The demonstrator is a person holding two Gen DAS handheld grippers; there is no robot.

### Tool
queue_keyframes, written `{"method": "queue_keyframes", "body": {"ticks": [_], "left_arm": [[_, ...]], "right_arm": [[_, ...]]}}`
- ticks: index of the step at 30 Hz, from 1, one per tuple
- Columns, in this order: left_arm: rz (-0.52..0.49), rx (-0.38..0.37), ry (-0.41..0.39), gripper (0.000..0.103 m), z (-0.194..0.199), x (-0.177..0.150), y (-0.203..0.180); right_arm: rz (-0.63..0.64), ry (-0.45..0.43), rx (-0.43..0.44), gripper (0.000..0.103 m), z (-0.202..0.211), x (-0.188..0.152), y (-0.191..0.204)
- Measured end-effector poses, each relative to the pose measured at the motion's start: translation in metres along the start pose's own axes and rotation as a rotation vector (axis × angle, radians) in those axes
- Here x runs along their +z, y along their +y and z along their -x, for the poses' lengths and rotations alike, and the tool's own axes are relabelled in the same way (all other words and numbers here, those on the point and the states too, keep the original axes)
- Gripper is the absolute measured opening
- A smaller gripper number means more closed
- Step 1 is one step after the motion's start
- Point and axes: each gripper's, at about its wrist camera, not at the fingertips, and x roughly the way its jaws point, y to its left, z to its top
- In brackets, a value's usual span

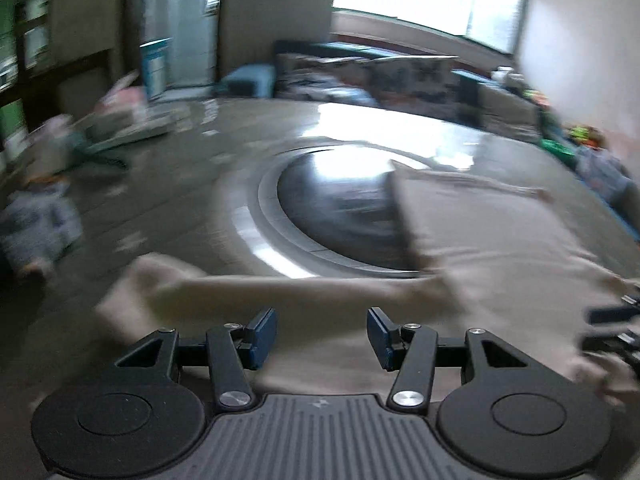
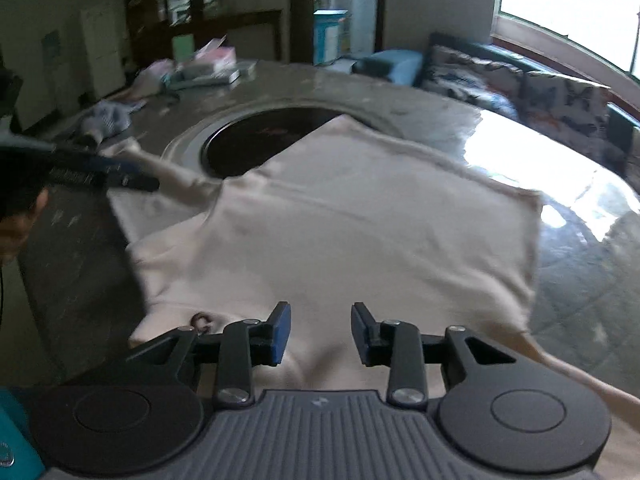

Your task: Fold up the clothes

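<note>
I'm looking down both wrists at a pale cream fabric garment [image 2: 332,220] spread flat over a grey stone-look table top [image 2: 580,264], with one far corner lapping over the round dark glass insert [image 2: 256,136] set in the table's middle. My right gripper [image 2: 320,334] hangs just above the near part of the cloth, its blue-padded jaws apart, nothing between them, only bare fabric showing through the gap. A small dark ring-shaped fastener [image 2: 202,320] sits on the cloth just left of that gripper. My left gripper [image 1: 322,338] also stands with its jaws apart and empty, over the garment's near edge; that view is badly smeared, so finer detail there is lost to me. From the right wrist I see the left gripper as a dark blurred shape beside a sleeve of the garment, and I can't tell whether it touches the sleeve. At the table's far end lie a crumpled blue-grey cloth [image 2: 108,118] and some pink and white items [image 2: 208,62], well apart from the garment. Beyond the table, a patterned cushioned sofa [image 2: 520,84] sits under a bright window [image 2: 568,4].
</note>
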Motion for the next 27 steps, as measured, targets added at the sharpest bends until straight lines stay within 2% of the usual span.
{"method": "queue_keyframes", "body": {"ticks": [2, 5, 7, 8, 10, 13, 14, 15, 18, 19, 24, 25, 27], "left_arm": [[0.036, 0.065, -0.001, 0.054, 0.000, 0.000, 0.021], [0.083, 0.125, -0.019, 0.054, 0.006, 0.006, 0.048], [0.079, 0.153, -0.054, 0.055, 0.008, 0.013, 0.057], [0.074, 0.167, -0.072, 0.059, 0.008, 0.017, 0.060], [0.060, 0.167, -0.075, 0.067, 0.004, 0.023, 0.064], [0.036, 0.139, -0.053, 0.068, -0.006, 0.030, 0.065], [0.025, 0.130, -0.048, 0.065, -0.009, 0.030, 0.065], [0.015, 0.115, -0.039, 0.051, -0.012, 0.030, 0.064], [-0.010, 0.075, -0.022, 0.017, -0.016, 0.026, 0.060], [-0.016, 0.082, -0.036, 0.013, -0.013, 0.024, 0.058], [-0.041, 0.156, -0.235, 0.011, 0.017, 0.020, 0.053], [-0.042, 0.161, -0.242, 0.013, 0.018, 0.020, 0.053], [-0.031, 0.171, -0.209, 0.031, 0.012, 0.021, 0.055]], "right_arm": [[0.018, 0.014, 0.009, 0.033, -0.001, -0.002, 0.002], [0.017, 0.023, 0.024, 0.033, -0.001, -0.003, -0.002], [0.001, 0.028, 0.035, 0.034, -0.002, -0.003, -0.005], [-0.004, 0.030, 0.037, 0.035, -0.002, -0.003, -0.007], [0.000, 0.031, 0.033, 0.035, -0.003, -0.002, -0.007], [0.007, 0.032, 0.026, 0.036, -0.004, -0.002, -0.005], [0.005, 0.033, 0.023, 0.038, -0.004, -0.001, -0.005], [0.003, 0.032, 0.017, 0.042, -0.005, -0.001, -0.005], [-0.006, 0.032, 0.010, 0.045, -0.006, -0.002, -0.007], [-0.006, 0.032, 0.010, 0.045, -0.006, -0.002, -0.007], [-0.002, 0.036, 0.007, 0.047, -0.006, -0.001, -0.008], [-0.001, 0.036, 0.006, 0.047, -0.006, -0.001, -0.008], [-0.001, 0.036, 0.006, 0.048, -0.007, -0.001, -0.007]]}}
